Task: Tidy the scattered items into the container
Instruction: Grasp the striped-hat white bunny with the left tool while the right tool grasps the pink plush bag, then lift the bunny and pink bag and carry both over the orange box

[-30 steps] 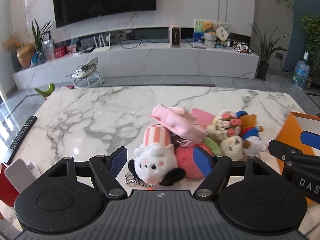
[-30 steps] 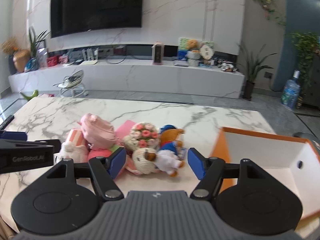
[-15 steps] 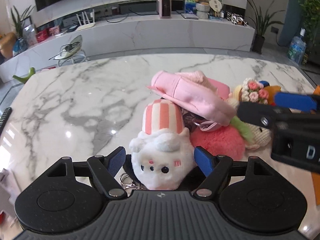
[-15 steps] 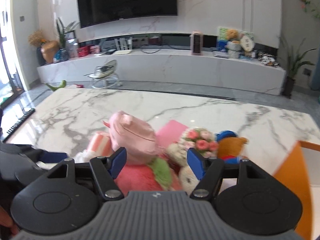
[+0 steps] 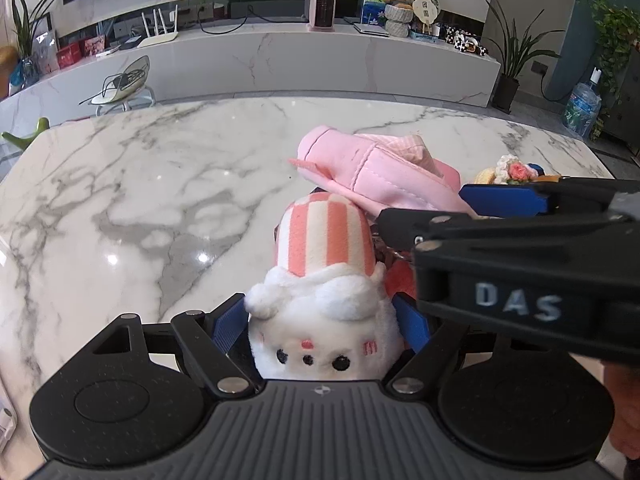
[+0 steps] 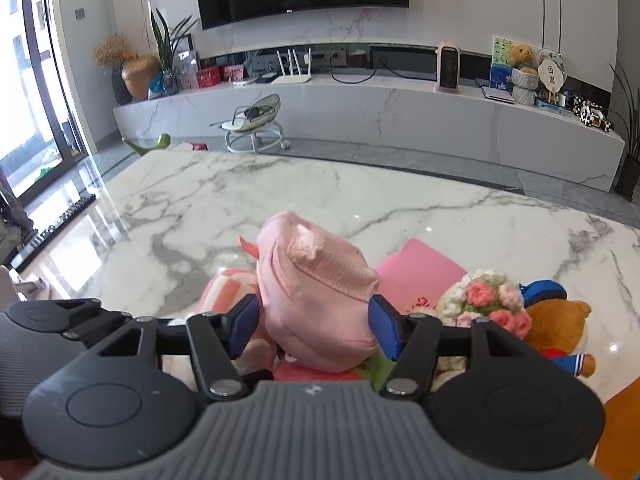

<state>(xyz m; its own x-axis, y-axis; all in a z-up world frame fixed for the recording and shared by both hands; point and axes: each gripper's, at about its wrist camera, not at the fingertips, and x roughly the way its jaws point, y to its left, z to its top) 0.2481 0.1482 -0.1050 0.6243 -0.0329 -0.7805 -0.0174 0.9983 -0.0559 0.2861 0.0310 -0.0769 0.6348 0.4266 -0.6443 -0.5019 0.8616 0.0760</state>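
Observation:
A white plush with a pink-striped hat (image 5: 324, 312) lies on the marble table (image 5: 140, 200). My left gripper (image 5: 320, 324) is open, with a finger on each side of the plush's head. A pink fabric pouch (image 6: 316, 300) rests on top of the toy pile. My right gripper (image 6: 314, 326) is open, with its fingers on both sides of the pouch; it also shows in the left wrist view (image 5: 460, 208). A crocheted flower bouquet (image 6: 486, 300), a brown bear in blue (image 6: 556, 332) and a pink flat item (image 6: 420, 272) lie to the right.
An orange corner of the container (image 6: 620, 412) shows at the lower right of the right wrist view. A red-pink plush (image 5: 400, 276) lies under the pouch. Bare marble stretches left and behind the pile. A TV console (image 6: 400, 104) stands beyond the table.
Both grippers have moved in closer to the pile. The left now straddles the white plush's head, and the right now straddles the pink pouch.

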